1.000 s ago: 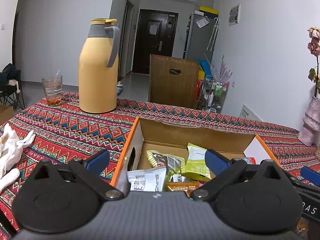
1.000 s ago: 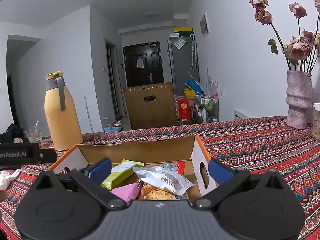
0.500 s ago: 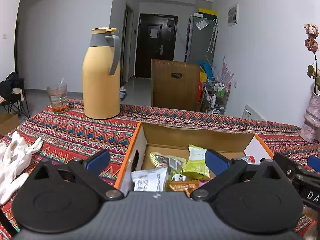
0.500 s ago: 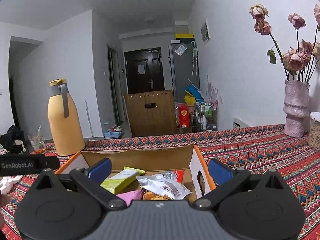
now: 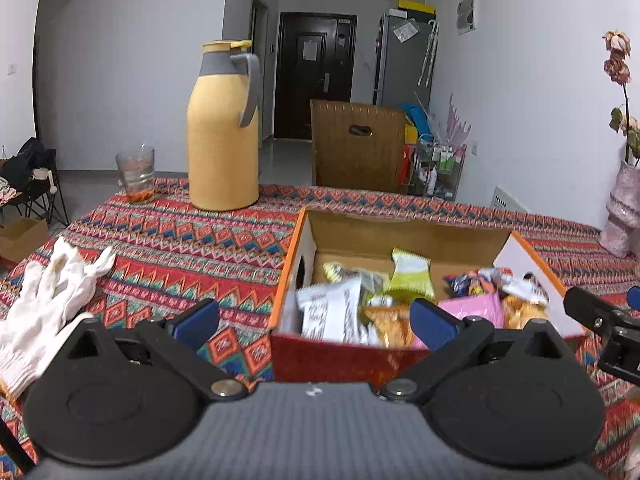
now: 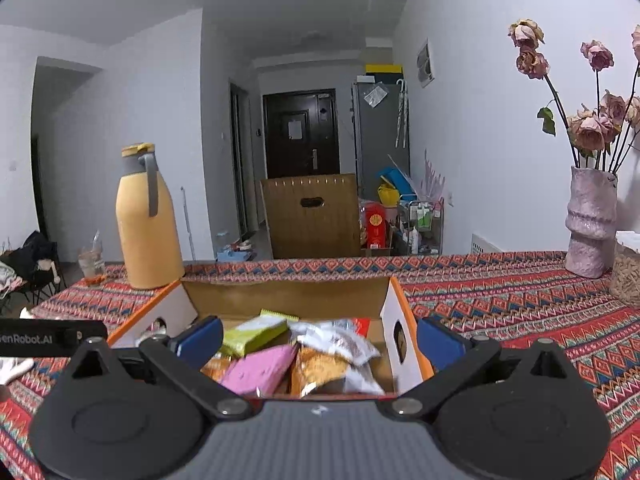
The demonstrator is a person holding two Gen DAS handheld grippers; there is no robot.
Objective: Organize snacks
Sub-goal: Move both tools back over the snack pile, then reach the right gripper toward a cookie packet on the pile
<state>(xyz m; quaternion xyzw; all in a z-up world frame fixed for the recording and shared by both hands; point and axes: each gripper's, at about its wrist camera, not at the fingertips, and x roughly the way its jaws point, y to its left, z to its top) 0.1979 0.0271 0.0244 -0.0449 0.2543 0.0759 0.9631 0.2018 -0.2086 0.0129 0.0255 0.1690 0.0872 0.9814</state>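
Note:
An open cardboard box with orange edges (image 5: 304, 236) (image 6: 404, 300) sits on the patterned tablecloth and holds several snack packets: a green one (image 5: 412, 274) (image 6: 254, 334), a white one (image 5: 334, 312), a pink one (image 5: 474, 306) (image 6: 260, 368) and a white-brown one (image 6: 336, 340). My left gripper (image 5: 316, 320) is open and empty, in front of the box's near left corner. My right gripper (image 6: 320, 338) is open and empty, just before the box's near wall. Each gripper shows at the edge of the other's view.
A yellow thermos (image 5: 224, 128) (image 6: 146, 216) and a glass (image 5: 136, 174) stand at the back left. White gloves (image 5: 48, 292) lie at the left. A pink vase with dried roses (image 6: 592, 224) and a jar (image 6: 628, 268) stand at the right. A wooden chair (image 5: 358, 148) is behind the table.
Both grippers have drawn back and risen from over the box; the box's near wall now shows in the left view. Both stay open and empty.

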